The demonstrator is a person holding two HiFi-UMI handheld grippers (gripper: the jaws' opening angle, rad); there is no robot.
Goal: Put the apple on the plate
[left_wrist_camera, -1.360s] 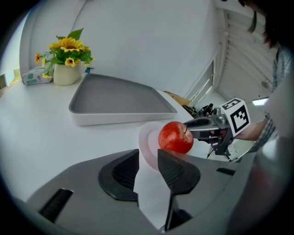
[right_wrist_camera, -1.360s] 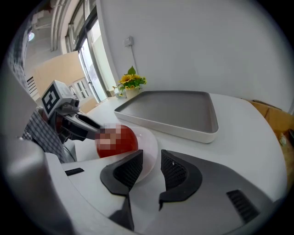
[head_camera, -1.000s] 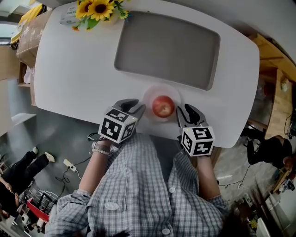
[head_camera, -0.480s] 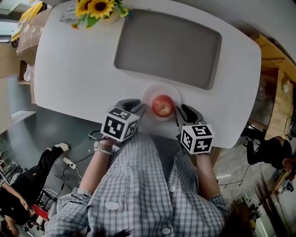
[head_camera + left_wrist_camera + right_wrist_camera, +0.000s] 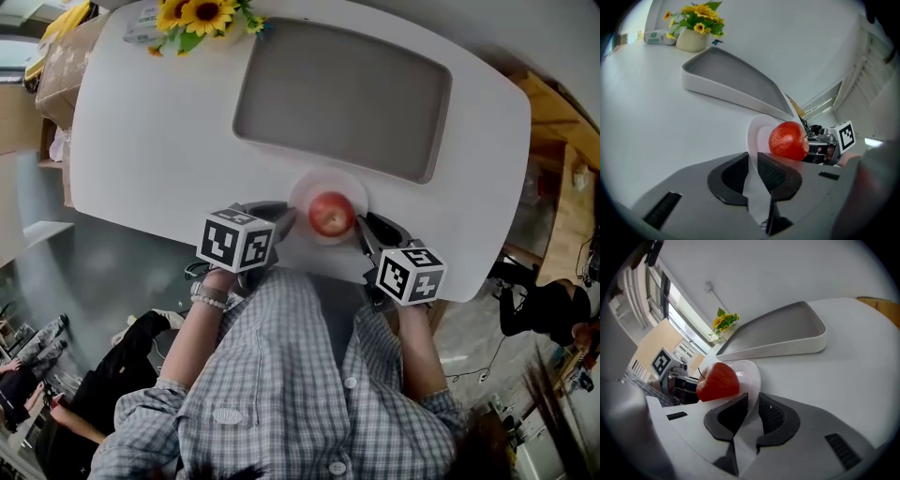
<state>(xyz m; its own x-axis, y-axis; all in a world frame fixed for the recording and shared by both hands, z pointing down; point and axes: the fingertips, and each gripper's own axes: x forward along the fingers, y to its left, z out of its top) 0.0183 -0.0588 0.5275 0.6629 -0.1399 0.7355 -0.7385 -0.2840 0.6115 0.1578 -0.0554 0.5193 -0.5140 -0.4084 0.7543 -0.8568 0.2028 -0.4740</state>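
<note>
A red apple lies on a small white plate near the front edge of the white table. My left gripper is at the plate's left rim and my right gripper at its right rim. In the left gripper view the left gripper has the plate's rim between its jaws; they have just been closing and now pinch it, the apple just beyond. In the right gripper view the right gripper likewise clamps the rim beside the apple.
A large grey tray sits behind the plate in the middle of the table. A pot of sunflowers stands at the far left corner. A person moves on the floor at lower left. Wooden furniture is on the right.
Both grippers have rolled in place: the left marker cube has swung left, the right one right. The left jaws have narrowed onto the plate's rim. Apple and plate have not moved.
</note>
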